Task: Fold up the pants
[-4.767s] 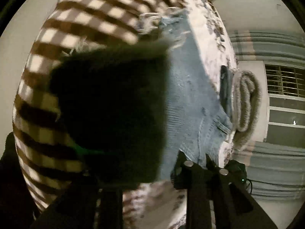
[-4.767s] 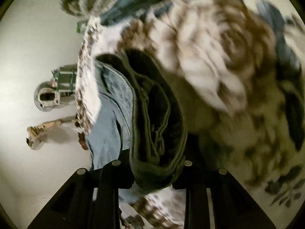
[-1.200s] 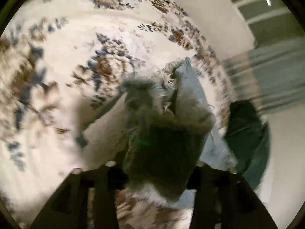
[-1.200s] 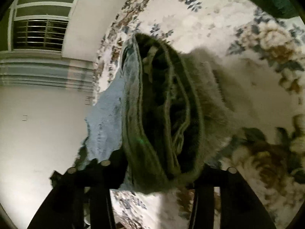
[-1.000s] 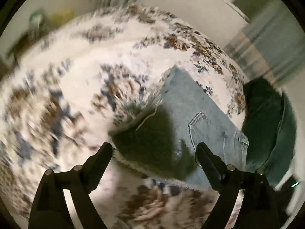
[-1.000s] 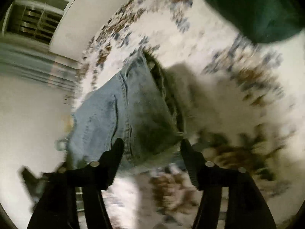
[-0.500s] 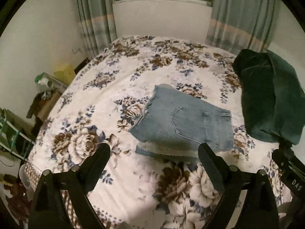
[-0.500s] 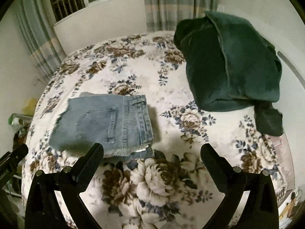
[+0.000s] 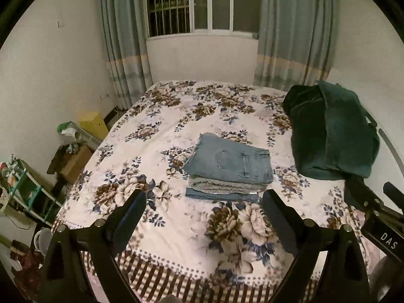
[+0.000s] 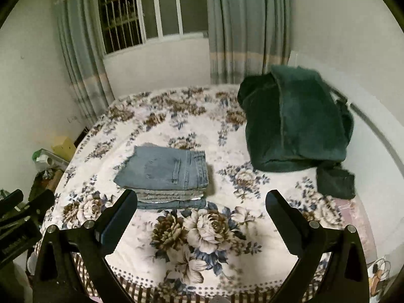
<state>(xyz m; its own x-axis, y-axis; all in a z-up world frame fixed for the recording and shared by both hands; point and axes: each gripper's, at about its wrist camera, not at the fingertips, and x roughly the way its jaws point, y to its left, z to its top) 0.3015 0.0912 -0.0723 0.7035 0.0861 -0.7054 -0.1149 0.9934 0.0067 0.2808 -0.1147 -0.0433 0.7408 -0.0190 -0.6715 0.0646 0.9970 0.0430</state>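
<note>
A folded stack of light blue jeans (image 9: 228, 168) lies in the middle of the floral bed (image 9: 161, 116); it also shows in the right wrist view (image 10: 164, 174). The top pair shows a back pocket. My left gripper (image 9: 203, 202) is open and empty, held back above the near edge of the bed. My right gripper (image 10: 200, 203) is open and empty too, also back from the stack. The right gripper's body (image 9: 376, 217) shows at the right of the left wrist view.
A dark green blanket (image 9: 330, 136) is heaped at the bed's right side, also in the right wrist view (image 10: 295, 123). A window with curtains (image 9: 202, 5) is behind. Shelves and clutter (image 9: 27, 189) stand left of the bed.
Both grippers let go of the folded pants onto the stack and drew back and up from the bed. The view went from close blurred cloth to the whole bed.
</note>
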